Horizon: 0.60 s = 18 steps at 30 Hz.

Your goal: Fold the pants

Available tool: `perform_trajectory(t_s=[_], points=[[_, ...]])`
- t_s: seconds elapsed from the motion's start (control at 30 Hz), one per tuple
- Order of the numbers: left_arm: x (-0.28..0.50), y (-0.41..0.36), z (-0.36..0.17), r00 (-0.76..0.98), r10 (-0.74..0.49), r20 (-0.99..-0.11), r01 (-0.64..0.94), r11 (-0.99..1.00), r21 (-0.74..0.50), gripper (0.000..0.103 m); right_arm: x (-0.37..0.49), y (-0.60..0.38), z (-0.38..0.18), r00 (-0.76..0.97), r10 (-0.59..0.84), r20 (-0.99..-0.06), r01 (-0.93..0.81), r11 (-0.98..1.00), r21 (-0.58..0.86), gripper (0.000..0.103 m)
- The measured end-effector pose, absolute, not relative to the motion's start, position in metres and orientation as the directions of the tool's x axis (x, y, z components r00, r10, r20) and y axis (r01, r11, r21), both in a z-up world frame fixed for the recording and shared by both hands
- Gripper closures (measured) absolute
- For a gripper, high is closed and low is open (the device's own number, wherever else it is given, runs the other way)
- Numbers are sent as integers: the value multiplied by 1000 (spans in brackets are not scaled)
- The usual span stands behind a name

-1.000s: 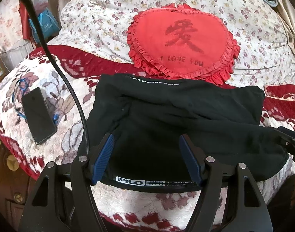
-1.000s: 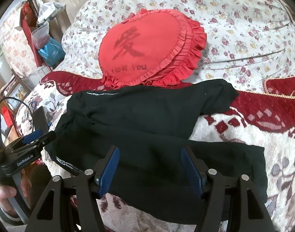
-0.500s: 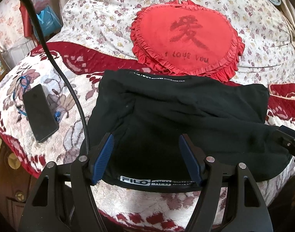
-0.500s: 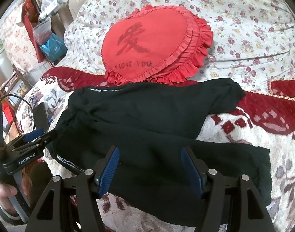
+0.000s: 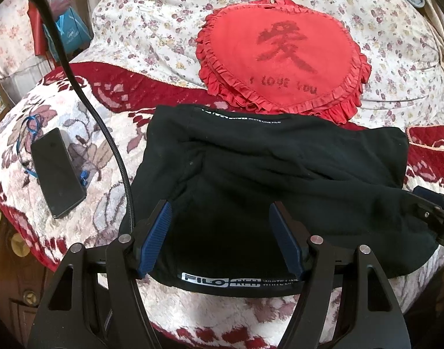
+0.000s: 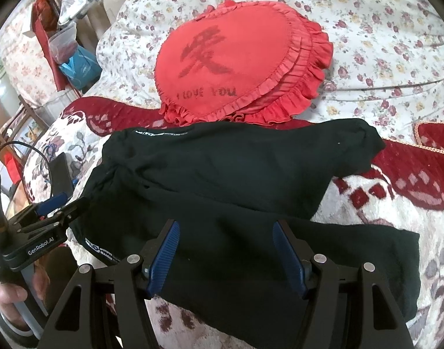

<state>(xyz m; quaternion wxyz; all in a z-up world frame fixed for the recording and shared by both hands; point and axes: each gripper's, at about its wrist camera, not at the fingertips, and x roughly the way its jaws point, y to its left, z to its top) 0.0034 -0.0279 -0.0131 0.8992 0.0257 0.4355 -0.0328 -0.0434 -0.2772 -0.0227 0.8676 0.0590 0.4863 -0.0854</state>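
The black pants (image 5: 280, 174) lie folded over on the bed, the waistband with its white FILO label (image 5: 236, 281) at the near edge. They also show in the right wrist view (image 6: 236, 180). My left gripper (image 5: 220, 229) is open, its blue pads on either side of the waist end, just above the cloth. My right gripper (image 6: 225, 244) is open over the near leg part. The left gripper shows at the left edge of the right wrist view (image 6: 62, 203); the right gripper's tip shows at the right edge of the left wrist view (image 5: 434, 203).
A red heart-shaped pillow (image 5: 283, 55) lies behind the pants on a floral duvet (image 5: 152, 14). A black phone (image 5: 57, 171) with a blue cord lies on the blanket to the left. A black cable (image 5: 105, 133) arcs past the pants' left side. The bed edge runs along the front.
Both grippers have drawn slightly back from the pants and stay open. The pants have not moved.
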Motion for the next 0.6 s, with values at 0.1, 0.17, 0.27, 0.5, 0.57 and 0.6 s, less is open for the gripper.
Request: perform_trajectory(t_s=[0.1, 0.17, 0.27, 0.5, 0.57, 0.6], points=[[4, -28, -13, 618, -34, -785, 80, 997, 20, 33, -41, -277, -24, 511, -93, -854, 201, 979, 14, 39], [6, -27, -13, 616, -33, -787, 79, 997, 20, 33, -40, -276, -25, 511, -98, -854, 199, 980, 7, 39], [8, -28, -14, 613, -34, -789, 81, 997, 20, 33, -39, -277, -26, 511, -89, -855, 197, 980, 16, 39], [12, -17, -16, 612, -31, -790, 66, 998, 12, 33, -8, -268, -24, 527, -51, -848, 111, 994, 9, 39], [13, -6, -19, 612, -9, -791, 45, 999, 23, 33, 12, -262, -22, 541, -22, -841, 62, 998, 14, 39], [14, -1, -20, 612, 3, -791, 31, 999, 28, 33, 25, -259, -23, 547, -1, -837, 30, 999, 18, 39]])
